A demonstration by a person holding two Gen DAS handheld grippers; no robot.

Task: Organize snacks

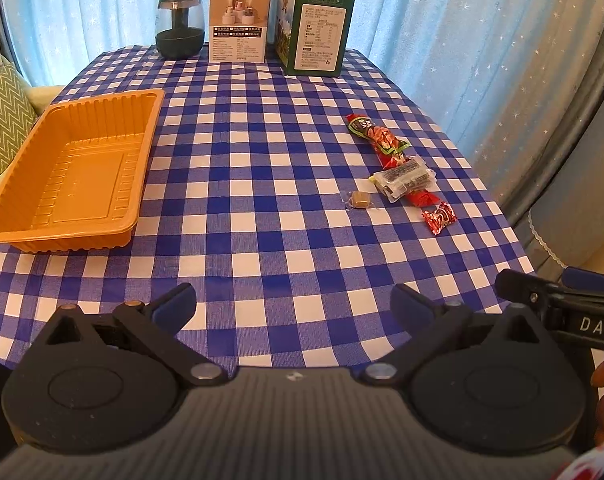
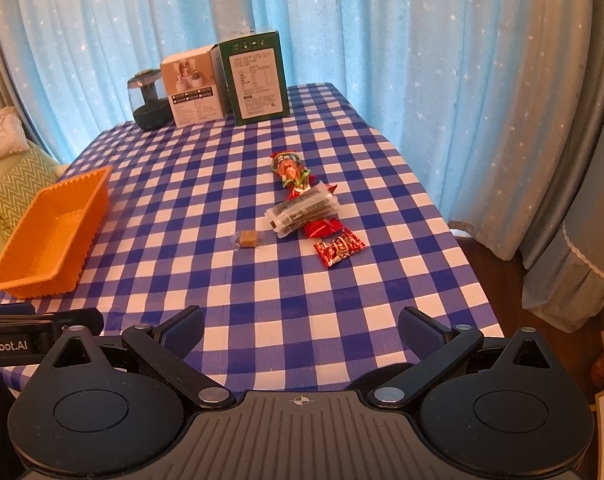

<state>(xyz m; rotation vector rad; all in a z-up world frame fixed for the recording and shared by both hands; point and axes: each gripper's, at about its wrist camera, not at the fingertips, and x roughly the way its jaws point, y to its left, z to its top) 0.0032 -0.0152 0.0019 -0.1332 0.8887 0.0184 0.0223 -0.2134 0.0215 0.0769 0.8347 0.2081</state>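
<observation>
- Snacks (image 2: 305, 208) lie clustered on the tablecloth (image 1: 262, 160), right of centre; orange tray (image 1: 74, 168) sits well apart at left, holding nothing.
- Left gripper (image 1: 292, 304) and right gripper (image 2: 300, 328): jaws spread, nothing held.
- Step: judged initial approach. Next move: reach one wrapper, close on it.

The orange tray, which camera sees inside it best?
The left wrist view: the orange tray sits close, with its whole ribbed floor showing and nothing in it. The right wrist view shows it farther off at the edge, partly cut off.
</observation>
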